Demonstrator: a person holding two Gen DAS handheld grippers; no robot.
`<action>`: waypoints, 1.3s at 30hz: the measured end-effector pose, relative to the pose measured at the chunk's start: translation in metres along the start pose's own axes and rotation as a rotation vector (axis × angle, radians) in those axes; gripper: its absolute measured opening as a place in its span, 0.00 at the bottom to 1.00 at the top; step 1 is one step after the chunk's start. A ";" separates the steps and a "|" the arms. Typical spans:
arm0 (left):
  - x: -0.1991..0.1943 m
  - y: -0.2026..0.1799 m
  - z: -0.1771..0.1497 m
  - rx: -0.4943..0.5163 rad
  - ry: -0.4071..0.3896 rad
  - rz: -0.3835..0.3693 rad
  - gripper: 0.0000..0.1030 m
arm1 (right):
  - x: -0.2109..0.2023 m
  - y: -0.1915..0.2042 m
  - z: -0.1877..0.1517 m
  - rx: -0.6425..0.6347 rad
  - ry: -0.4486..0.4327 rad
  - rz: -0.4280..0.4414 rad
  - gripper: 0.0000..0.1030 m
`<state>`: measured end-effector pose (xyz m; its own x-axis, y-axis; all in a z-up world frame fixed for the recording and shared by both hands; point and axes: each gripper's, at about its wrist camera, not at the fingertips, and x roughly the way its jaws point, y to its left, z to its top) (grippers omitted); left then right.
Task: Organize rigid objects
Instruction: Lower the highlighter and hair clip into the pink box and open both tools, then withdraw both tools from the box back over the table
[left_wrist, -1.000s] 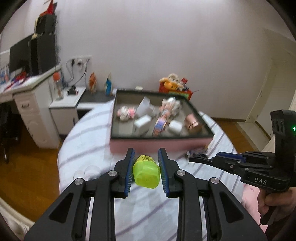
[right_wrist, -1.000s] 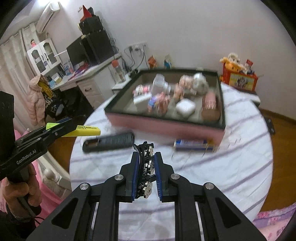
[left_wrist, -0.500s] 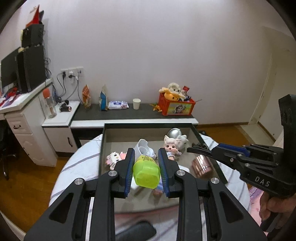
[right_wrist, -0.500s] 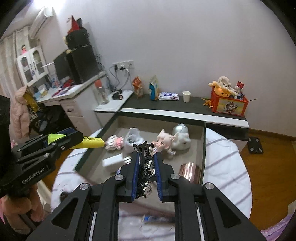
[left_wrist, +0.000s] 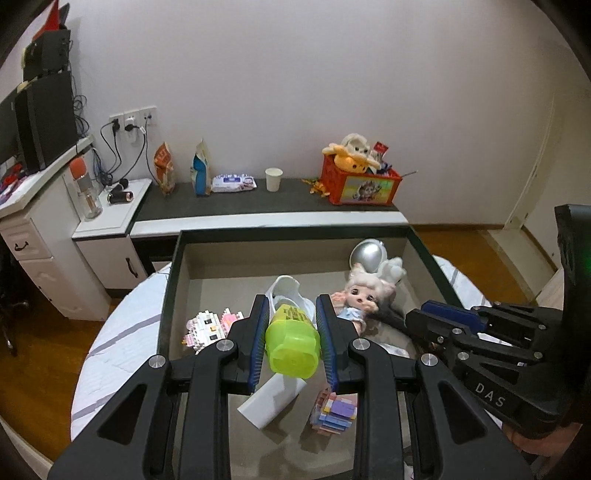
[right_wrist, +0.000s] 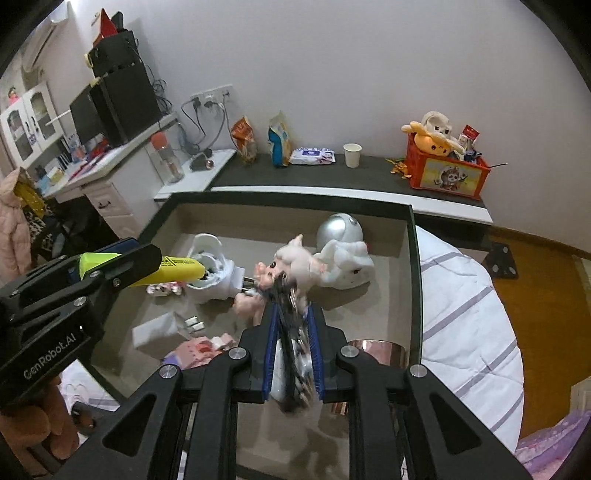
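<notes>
My left gripper (left_wrist: 291, 314) is shut on a yellow-green highlighter (left_wrist: 293, 341), held above the open box (left_wrist: 177, 266); it also shows in the right wrist view (right_wrist: 177, 266). My right gripper (right_wrist: 291, 314) is shut on a black and silver metal gadget (right_wrist: 293, 354), held over the box's right half; the gripper also shows in the left wrist view (left_wrist: 417, 319). The box holds a doll (left_wrist: 360, 295), a silver ball (left_wrist: 367, 254), a white plug-like object (left_wrist: 286, 291), a white card (left_wrist: 271, 400), pink block toys (left_wrist: 208, 326) and a copper item (right_wrist: 376, 349).
The box sits on a round table with a striped white cloth (right_wrist: 469, 306). Behind it stand a low dark shelf (left_wrist: 258, 199) with a paper cup, snack bags and a red toy crate (left_wrist: 360, 182), and a white desk (left_wrist: 33, 221) at left.
Both grippers have moved forward and up from the table's front to over the open box. Each still holds its object. The remote and the blue item on the cloth have left view.
</notes>
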<state>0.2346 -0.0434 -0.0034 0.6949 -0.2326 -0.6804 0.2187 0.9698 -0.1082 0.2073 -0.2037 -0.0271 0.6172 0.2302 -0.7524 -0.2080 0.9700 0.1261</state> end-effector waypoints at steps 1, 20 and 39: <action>0.002 0.000 0.000 0.002 0.007 0.007 0.26 | 0.002 0.000 -0.001 0.000 0.008 -0.002 0.16; -0.062 0.010 -0.015 -0.026 -0.056 0.103 1.00 | -0.033 -0.001 -0.016 0.075 -0.041 -0.005 1.00; -0.168 0.005 -0.098 -0.068 -0.143 0.135 1.00 | -0.143 0.033 -0.085 0.052 -0.189 -0.008 1.00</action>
<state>0.0518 0.0077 0.0396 0.8062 -0.1038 -0.5825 0.0738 0.9944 -0.0750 0.0481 -0.2110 0.0296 0.7514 0.2280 -0.6192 -0.1660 0.9735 0.1571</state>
